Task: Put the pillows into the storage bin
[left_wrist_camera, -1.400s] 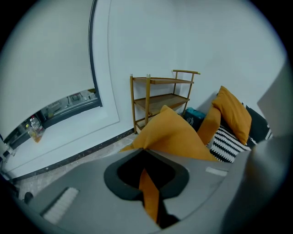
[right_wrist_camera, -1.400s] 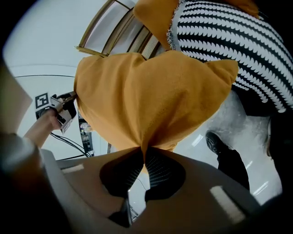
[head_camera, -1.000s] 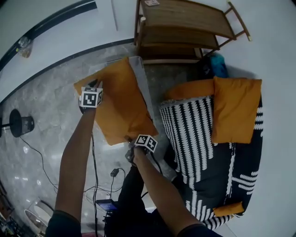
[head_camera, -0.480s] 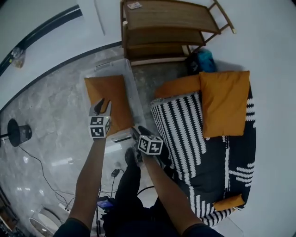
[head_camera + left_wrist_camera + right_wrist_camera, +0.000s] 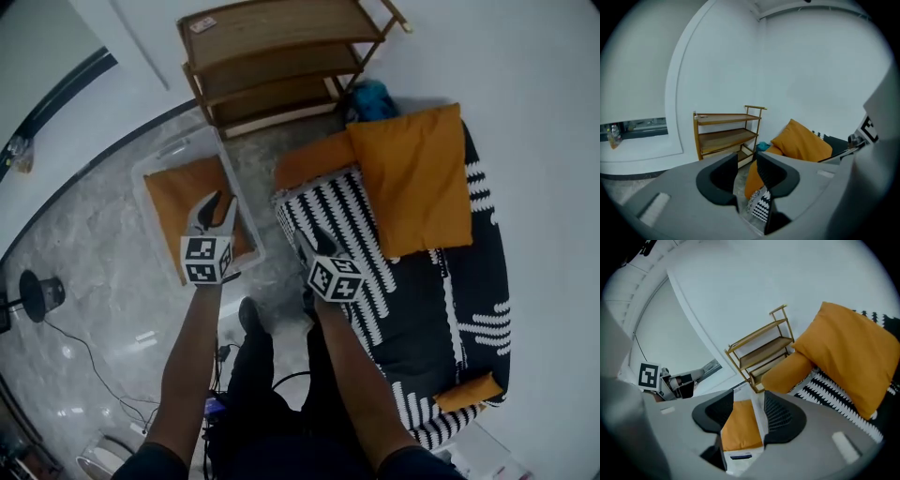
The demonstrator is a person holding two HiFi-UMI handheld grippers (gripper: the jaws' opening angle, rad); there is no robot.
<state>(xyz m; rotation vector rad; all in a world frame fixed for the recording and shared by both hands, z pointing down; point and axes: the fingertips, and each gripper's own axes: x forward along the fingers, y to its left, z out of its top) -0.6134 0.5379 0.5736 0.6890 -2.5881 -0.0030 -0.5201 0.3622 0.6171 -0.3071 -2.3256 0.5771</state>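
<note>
A clear plastic storage bin (image 5: 178,154) stands on the grey marble floor, under and just beyond the left fingers. One flat orange fabric pillow (image 5: 178,192) already lies inside it, filling most of the bottom. The left gripper (image 5: 216,204) hangs above the near right part of that pillow. Its fingers (image 5: 723,176) have just been opening and stand partly apart, with nothing between them and nothing in their hold.

Further right, the right gripper (image 5: 316,242) hovers over the near left corner of a bed with a black-and-white patterned cover (image 5: 375,272). Its fingers (image 5: 785,417) are spread wide and empty. The orange seen through their gap is the pillow down in the bin, well beyond them and not gripped.

Ahead of the right fingers and to their right, a large square orange pillow (image 5: 412,178) lies on the bed. A second orange pillow (image 5: 314,159) is tucked partly under its left edge, straight ahead of those fingers. A smaller orange piece (image 5: 464,392) shows at the bed's near right corner, behind the fingers; whether it is a pillow I cannot tell. A low wooden slatted shelf (image 5: 272,56) stands against the wall beyond both grippers.

By my reading the task is partly done: one pillow is stored and at least two remain on the bed. With both grippers free, the half-covered pillow nearest the right fingers looks the likeliest next pick.
</note>
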